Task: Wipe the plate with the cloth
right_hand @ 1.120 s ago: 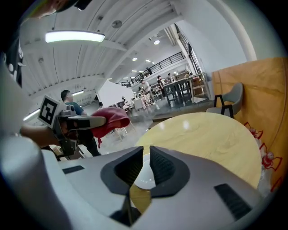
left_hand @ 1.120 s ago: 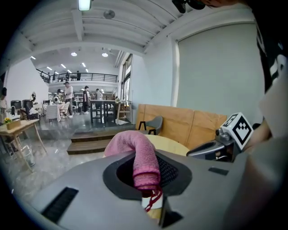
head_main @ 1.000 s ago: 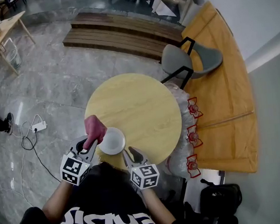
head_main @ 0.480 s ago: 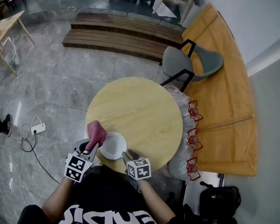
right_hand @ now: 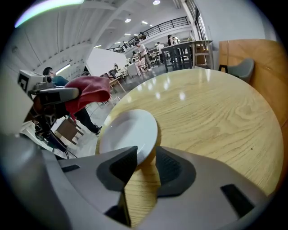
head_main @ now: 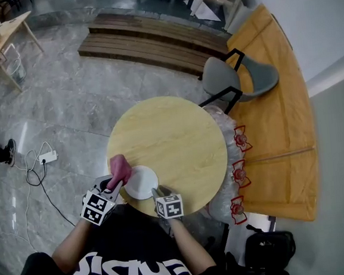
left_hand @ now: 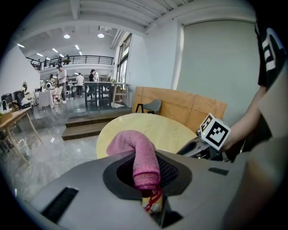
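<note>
Head view: the right gripper (head_main: 158, 194) has closed in on the near rim of the white plate (head_main: 142, 182), which sits at the round table's (head_main: 177, 133) near-left edge, so bracing looks close. The left gripper (head_main: 112, 184) hovers just left, forearm angled inward.

Left gripper view: jaws clamped on the pink cloth (left_hand: 143, 161).

Right gripper view: jaws apart, straddling the plate's rim.

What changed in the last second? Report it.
The right gripper closed in on the plate; its jaws now straddle the near rim, a gap showing at one pad. The left gripper kept the pink cloth clamped at the plate's left edge. The plate stayed put on the table.
</note>
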`<action>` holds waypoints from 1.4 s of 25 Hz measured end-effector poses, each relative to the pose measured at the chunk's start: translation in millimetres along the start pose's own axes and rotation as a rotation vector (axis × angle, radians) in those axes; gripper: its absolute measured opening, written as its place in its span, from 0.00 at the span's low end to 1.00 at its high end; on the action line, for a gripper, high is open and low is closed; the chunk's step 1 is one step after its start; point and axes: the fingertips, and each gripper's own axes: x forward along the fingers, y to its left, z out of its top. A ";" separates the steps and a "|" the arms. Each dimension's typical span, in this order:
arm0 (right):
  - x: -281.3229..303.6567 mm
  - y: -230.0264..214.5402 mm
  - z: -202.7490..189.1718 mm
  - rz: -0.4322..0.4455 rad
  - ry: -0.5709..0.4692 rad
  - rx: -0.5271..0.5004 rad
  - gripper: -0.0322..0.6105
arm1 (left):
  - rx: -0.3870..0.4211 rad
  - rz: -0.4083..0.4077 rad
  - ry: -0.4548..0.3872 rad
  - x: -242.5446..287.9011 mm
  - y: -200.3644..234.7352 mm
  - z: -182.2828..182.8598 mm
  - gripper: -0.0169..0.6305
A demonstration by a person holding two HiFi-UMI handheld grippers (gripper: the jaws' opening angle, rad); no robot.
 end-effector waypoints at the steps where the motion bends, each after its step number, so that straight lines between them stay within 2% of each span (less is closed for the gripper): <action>1: 1.0 -0.5 0.0 0.000 0.001 0.005 0.22 | 0.000 -0.002 0.011 1.8 0.7 -3.4 0.11; 8: 2.7 -0.7 -0.5 0.007 0.003 0.026 0.22 | 0.029 -0.022 0.104 18.2 -0.6 -32.6 0.11; 18: 4.2 -1.7 1.9 0.033 -0.008 0.058 0.22 | 0.122 -0.052 0.261 43.5 -5.4 -73.7 0.11; 35: 5.4 -2.6 1.9 0.052 0.019 0.031 0.22 | 0.209 -0.030 0.433 71.5 -11.9 -83.9 0.11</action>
